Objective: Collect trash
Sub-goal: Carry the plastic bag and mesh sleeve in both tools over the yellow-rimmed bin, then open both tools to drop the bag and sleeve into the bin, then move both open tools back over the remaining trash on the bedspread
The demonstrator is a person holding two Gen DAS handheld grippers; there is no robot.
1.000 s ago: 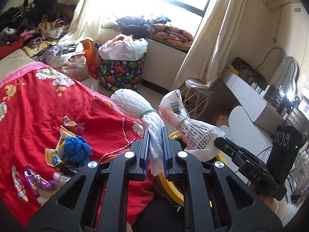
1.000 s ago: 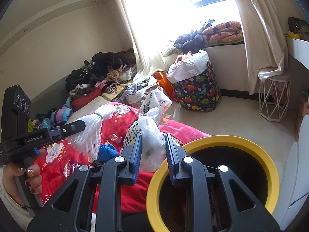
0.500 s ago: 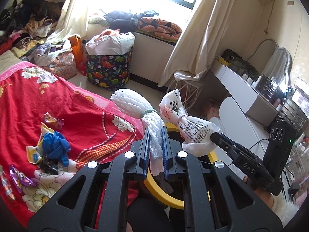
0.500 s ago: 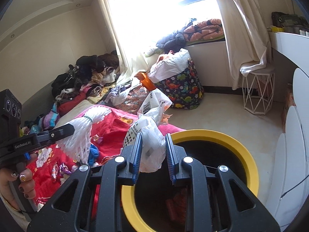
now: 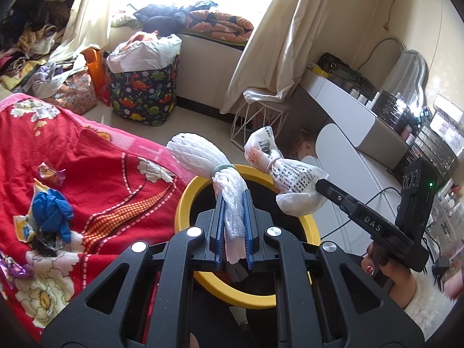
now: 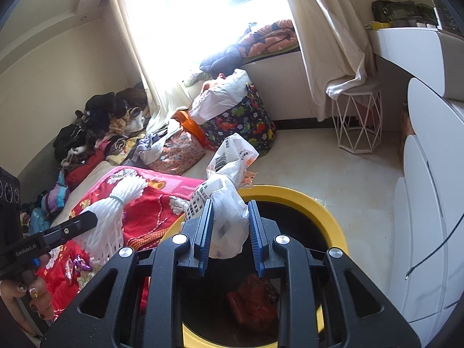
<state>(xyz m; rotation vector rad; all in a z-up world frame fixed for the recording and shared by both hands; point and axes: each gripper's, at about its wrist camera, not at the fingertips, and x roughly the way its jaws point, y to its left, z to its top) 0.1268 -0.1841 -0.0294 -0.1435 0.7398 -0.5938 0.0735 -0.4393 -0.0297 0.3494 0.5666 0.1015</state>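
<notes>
Now my left gripper point(image 5: 234, 226) clamps foam net point(image 5: 203, 156), right gripper point(image 6: 229, 232) clamps bag point(image 6: 229, 203) — both over bin point(image 6: 307, 203); wrappers point(image 5: 43, 217) remain on bed point(image 5: 110, 179).

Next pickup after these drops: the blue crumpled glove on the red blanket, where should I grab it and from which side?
Pinch the raised bunched top of the blue glove, coming straight down from above. It lies in a soft heap on the wrappers over the red blanket, so a side approach would likely snag those.
</notes>
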